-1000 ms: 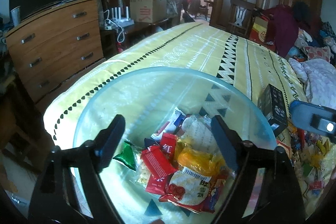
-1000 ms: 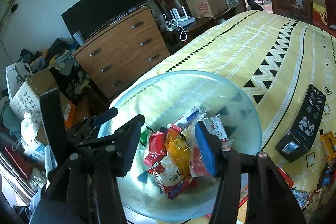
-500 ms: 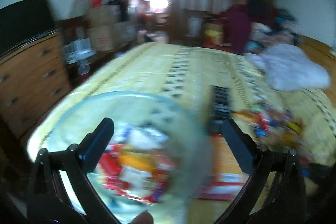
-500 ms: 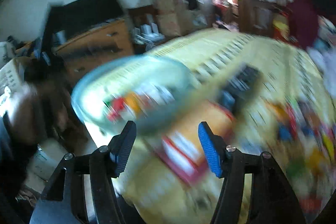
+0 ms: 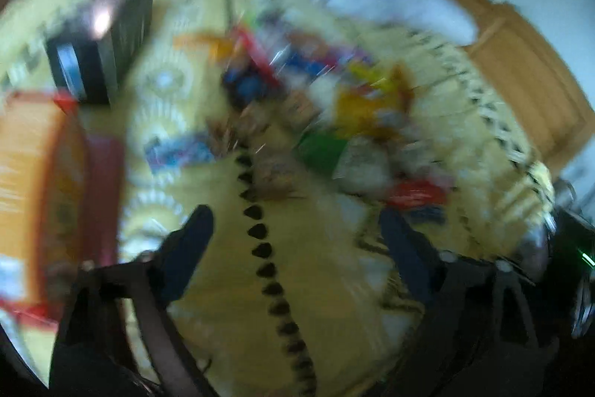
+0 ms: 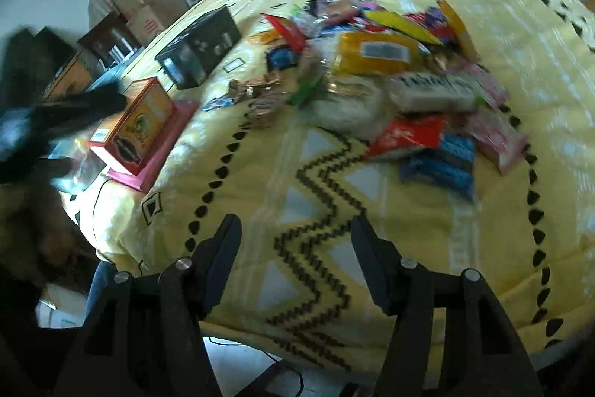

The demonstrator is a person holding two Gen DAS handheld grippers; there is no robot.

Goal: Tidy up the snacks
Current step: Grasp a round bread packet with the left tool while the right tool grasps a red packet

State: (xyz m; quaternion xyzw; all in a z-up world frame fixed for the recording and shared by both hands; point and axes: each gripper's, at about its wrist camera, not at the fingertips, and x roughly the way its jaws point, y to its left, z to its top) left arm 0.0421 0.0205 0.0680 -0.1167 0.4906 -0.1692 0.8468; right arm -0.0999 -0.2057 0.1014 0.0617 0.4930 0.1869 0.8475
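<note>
Dozens of wrapped snacks lie heaped on the yellow patterned bedspread, ahead of and above both grippers, well apart from their fingertips. The right gripper hangs over bare cloth, jaws apart, nothing between them. The left gripper, badly blurred, is closing on nothing. An orange box and a black box sit left of the heap.

text: none legible | snack packets | orange box print perhaps blurred
</note>
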